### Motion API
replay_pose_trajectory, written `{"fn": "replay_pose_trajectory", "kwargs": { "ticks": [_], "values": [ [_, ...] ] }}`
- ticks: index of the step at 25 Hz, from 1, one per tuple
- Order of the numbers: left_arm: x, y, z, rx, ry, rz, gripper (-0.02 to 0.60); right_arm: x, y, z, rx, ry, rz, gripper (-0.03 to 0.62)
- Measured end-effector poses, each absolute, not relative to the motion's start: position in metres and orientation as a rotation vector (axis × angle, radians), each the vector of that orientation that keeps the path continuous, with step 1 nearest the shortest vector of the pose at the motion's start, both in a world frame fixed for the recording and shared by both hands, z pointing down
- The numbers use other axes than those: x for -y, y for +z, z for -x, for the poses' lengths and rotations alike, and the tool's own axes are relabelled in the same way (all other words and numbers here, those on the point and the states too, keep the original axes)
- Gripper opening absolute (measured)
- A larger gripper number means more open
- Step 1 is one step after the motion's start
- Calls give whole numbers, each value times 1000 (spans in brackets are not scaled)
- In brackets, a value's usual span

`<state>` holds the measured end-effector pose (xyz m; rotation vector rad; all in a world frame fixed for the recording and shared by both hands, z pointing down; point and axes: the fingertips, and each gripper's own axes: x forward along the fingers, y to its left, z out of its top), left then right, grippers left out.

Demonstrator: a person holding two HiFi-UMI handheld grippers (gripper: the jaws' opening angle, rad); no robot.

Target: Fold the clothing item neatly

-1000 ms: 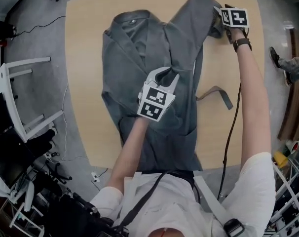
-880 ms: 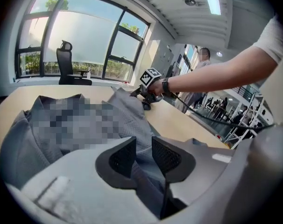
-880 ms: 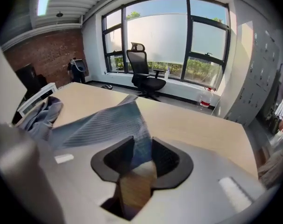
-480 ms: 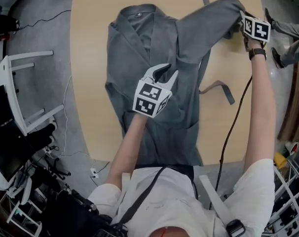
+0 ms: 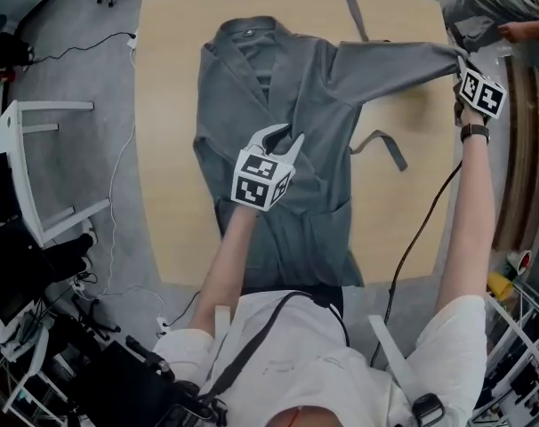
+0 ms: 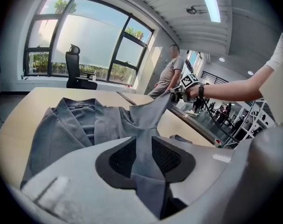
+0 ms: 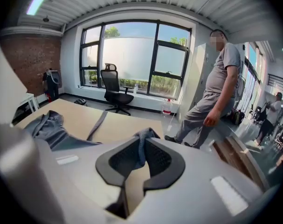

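Robe: is lying spread on the worktop, collar at the far side.
Sleeve: is stretching out toward the worktop's right edge.
Left gripper: fingers, partly closed, are pinching a fold of the robe's front.
Right gripper: fingers have just been closing and are clamping the cuff, nearly together.
Belt: is lying just beside the robe.
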<state>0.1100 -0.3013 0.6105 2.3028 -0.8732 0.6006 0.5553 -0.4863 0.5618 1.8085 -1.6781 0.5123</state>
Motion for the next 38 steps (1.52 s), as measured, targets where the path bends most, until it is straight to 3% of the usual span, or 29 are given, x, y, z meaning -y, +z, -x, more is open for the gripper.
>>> {"fn": "replay_pose_trajectory", "kwargs": {
  "ticks": [5,14,18,22,26,27,32,38],
  "values": [
    [297,590,-76,946,558,-2298,112,482,503,-483,1896,396,-1750,37],
    [270,571,17,1131,465,-2191,112,410,423,-212,2384,169,-1298,38],
    [253,582,74,1233,473,-2117,112,335,451,-75,2474,165,-1078,38],
    [230,605,117,1300,488,-2006,111,242,558,18,2425,363,-874,38],
    [213,626,136,1302,533,-1937,112,160,672,50,2235,499,-682,51],
    [211,630,137,1299,541,-1929,112,148,685,51,2207,546,-654,84],
    [212,649,132,1251,579,-1882,114,136,685,45,2232,592,-676,182],
    [203,701,119,1182,813,-1811,133,125,702,46,2160,661,-674,167]
  ]
}}
